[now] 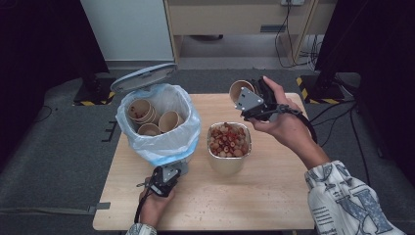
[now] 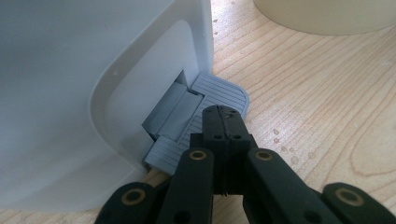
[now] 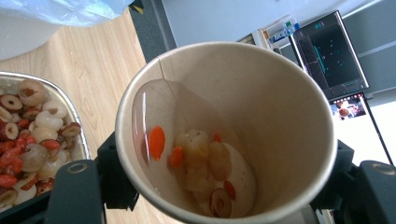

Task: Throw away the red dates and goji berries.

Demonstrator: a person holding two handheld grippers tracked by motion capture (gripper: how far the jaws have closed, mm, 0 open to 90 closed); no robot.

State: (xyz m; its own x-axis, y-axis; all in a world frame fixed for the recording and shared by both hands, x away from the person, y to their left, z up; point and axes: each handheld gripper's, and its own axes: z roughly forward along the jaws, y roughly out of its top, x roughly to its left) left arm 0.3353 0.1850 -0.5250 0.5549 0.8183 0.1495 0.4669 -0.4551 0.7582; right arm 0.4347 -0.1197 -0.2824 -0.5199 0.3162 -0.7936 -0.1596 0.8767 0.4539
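Left gripper (image 2: 224,122), jaws pinched together, presses the grey ribbed pedal (image 2: 219,95) of the white lidded bin (image 1: 159,125); right gripper (image 1: 254,100) clamps a tilted brown paper cup (image 3: 224,126) of fruit bits above the silver foil tray (image 1: 228,142), bare wooden table (image 1: 254,196) near the front edge

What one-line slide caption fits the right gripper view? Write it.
Right gripper tilts a paper cup of liquid and fruit beside the foil tray.

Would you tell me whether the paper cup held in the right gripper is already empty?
No, the right gripper view shows the paper cup tilted, with liquid, red berries and pale fruit pieces pooled in it.
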